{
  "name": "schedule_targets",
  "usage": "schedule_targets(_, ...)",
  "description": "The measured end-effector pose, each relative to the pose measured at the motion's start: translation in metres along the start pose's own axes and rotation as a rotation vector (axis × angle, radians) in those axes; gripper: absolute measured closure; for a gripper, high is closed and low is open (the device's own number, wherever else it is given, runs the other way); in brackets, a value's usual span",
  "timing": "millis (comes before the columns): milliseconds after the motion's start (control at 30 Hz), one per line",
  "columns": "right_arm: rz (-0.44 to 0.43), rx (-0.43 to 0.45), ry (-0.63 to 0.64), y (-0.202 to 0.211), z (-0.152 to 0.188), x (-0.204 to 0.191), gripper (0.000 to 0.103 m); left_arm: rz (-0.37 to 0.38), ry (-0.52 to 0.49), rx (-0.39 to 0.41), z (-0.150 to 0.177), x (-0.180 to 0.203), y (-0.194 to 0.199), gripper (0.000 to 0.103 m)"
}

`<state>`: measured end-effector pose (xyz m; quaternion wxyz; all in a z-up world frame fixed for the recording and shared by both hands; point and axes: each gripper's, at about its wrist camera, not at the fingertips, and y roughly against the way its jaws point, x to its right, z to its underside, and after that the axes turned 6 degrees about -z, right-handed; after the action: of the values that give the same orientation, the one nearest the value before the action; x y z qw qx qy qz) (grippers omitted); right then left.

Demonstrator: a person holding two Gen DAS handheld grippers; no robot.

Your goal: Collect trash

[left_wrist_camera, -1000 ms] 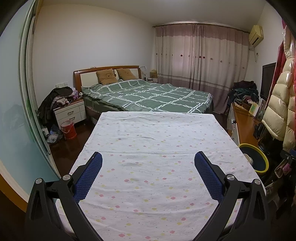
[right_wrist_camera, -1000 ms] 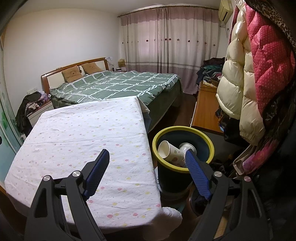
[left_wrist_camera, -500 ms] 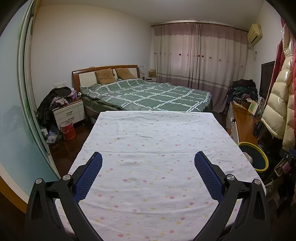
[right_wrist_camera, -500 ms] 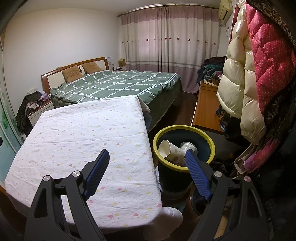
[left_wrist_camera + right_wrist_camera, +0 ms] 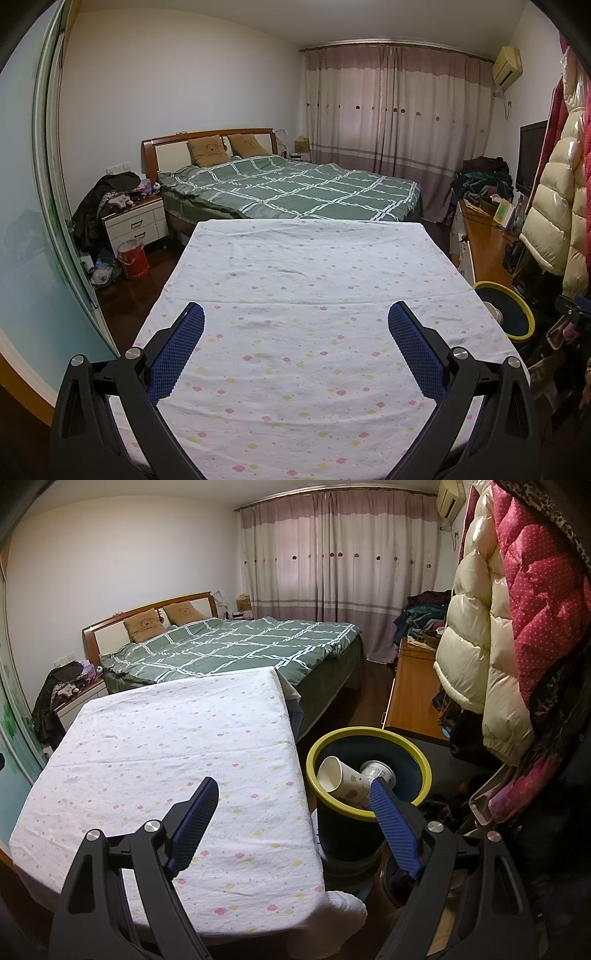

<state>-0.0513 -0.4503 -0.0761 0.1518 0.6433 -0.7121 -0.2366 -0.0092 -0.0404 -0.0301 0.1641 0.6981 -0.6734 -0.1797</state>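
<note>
Now both the left tongs [image 5: 295, 321] and right tongs [image 5: 293, 788] gape apart over the counter [image 5: 155, 738]; a paper cup [image 5: 341, 779] lies in the bin [image 5: 421, 760]

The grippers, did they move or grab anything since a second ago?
Barely. The left gripper drifted slightly, so the bin sits a little further right in its view. The right gripper held still. Both stayed open and empty; the paper cup still lies in the bin, and the table is unchanged.
</note>
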Motion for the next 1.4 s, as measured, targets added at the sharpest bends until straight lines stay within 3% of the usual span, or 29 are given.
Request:
schedule_targets(1233, -0.001, -0.022, 0.000, -0.011, 0.005, -0.003, 0.023, 0.065, -0.006, -0.031, -0.002, 0.009, -0.016, 0.005)
schedule_targets(1400, -0.028, -0.038, -0.005, -0.019, -0.002, 0.001, 0.023, 0.052, -0.040, 0.002, -0.005, 0.014, -0.025, 0.005)
